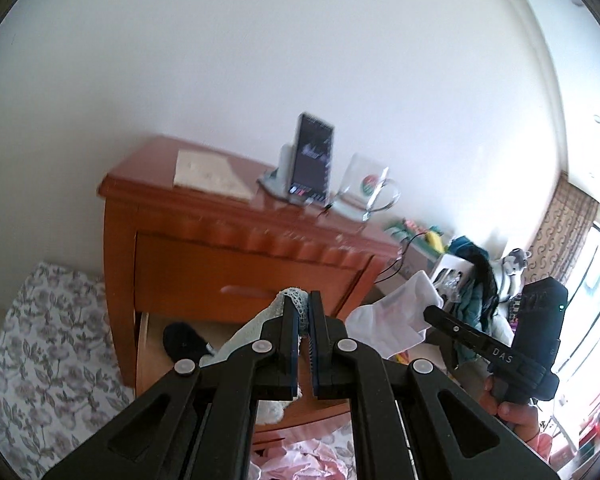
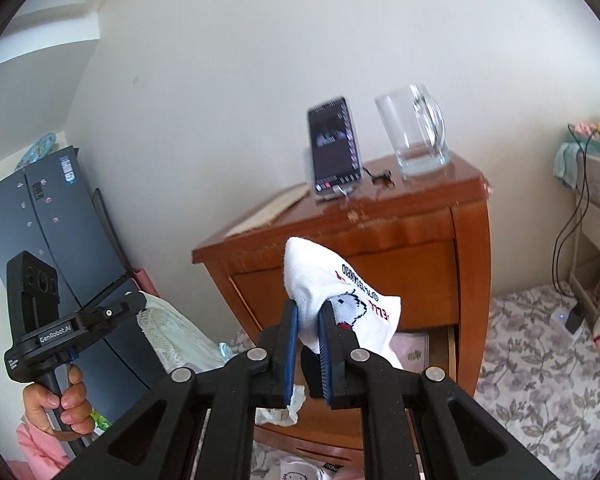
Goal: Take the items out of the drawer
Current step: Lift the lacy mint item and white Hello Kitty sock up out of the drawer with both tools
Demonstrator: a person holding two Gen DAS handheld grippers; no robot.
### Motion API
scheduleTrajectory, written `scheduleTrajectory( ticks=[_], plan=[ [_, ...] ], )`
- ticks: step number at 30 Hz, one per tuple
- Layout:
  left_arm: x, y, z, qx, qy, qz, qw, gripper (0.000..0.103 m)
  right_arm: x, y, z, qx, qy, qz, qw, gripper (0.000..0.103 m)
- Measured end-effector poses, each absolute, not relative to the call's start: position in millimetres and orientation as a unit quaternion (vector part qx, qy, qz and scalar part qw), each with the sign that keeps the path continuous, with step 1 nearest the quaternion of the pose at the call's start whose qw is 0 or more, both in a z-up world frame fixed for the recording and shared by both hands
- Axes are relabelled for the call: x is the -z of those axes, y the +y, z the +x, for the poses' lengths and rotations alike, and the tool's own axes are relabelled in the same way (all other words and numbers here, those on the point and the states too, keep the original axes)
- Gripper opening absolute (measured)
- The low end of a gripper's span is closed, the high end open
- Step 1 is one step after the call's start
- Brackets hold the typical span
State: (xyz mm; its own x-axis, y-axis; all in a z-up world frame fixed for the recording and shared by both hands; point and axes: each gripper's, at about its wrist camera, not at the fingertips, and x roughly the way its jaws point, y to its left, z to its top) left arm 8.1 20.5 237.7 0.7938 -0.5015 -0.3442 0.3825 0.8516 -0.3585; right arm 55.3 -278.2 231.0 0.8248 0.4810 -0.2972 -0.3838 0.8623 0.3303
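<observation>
My left gripper (image 1: 302,309) is shut on a pale green lace-edged cloth (image 1: 277,307) that hangs down to its left. Below it the nightstand's lower drawer (image 1: 146,354) stands open, with a black item (image 1: 184,343) inside. My right gripper (image 2: 308,314) is shut on a white sock (image 2: 324,276) with a cartoon print, held in front of the nightstand (image 2: 400,236). In the left wrist view the right gripper (image 1: 431,312) and its white sock (image 1: 384,322) are at the right. The right wrist view has the left gripper (image 2: 135,303) with the lace cloth (image 2: 172,332) at the left.
On the nightstand top stand a phone (image 2: 334,144) on a holder, a glass mug (image 2: 418,136) and a flat pale mat (image 1: 208,174). A dark fridge (image 2: 40,240) stands left. Floral bedding (image 2: 540,364) lies right and clutter (image 1: 472,276) fills the far side.
</observation>
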Motion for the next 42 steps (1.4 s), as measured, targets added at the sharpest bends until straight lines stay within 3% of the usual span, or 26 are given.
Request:
scheduleTrajectory(
  ticks=[9, 22, 42],
  plan=[
    [-260.1, 15.5, -29.6, 0.27, 0.17, -0.114, 0.941, 0.004, -257.5, -271.9, 13.5, -0.239, 0.145, 0.112, 0.954, 0.011],
    [-251.7, 5.4, -56.9, 0.295, 0.176, -0.102, 0.933, 0.004, -261.7, -271.4, -34.2, -0.237, 0.133, 0.098, 0.957, 0.011],
    [-176.5, -28.8, -46.7, 0.314, 0.287, -0.115, 0.898, 0.004, -176.2, -281.4, -23.0, -0.195, 0.256, 0.117, 0.939, 0.011]
  ],
)
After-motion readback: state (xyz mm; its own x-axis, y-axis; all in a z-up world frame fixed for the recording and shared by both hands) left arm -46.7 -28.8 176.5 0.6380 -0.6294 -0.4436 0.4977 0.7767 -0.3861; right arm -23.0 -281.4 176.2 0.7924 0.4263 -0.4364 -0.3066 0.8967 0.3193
